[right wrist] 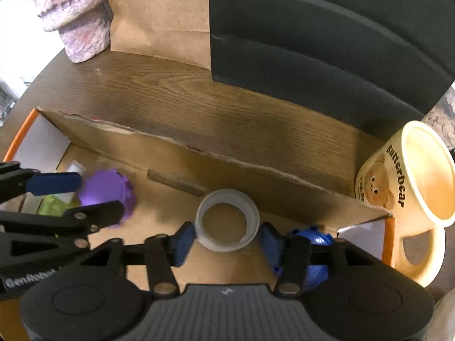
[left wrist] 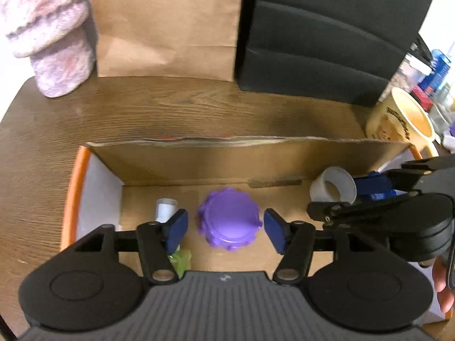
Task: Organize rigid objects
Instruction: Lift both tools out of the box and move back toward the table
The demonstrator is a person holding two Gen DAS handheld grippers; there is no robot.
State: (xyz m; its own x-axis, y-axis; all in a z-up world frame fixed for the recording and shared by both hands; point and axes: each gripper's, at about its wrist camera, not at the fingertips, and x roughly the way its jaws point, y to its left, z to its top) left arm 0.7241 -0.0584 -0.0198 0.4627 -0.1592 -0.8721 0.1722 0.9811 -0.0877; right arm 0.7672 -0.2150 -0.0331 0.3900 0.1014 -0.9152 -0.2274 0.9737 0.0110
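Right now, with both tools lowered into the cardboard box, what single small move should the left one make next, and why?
Probably close the left tool on the purple lid. Its pads already stand either side of the lid with a gap on each side, not touching, so it is lined up but not gripped. The right tool brackets the tape roll likewise, inside the cardboard box.

Wooden table (left wrist: 142, 113), brown paper bag (left wrist: 167, 22), black chair back (left wrist: 327, 34), pink fuzzy fabric (left wrist: 48, 28) — cream bear mug (right wrist: 412, 176).
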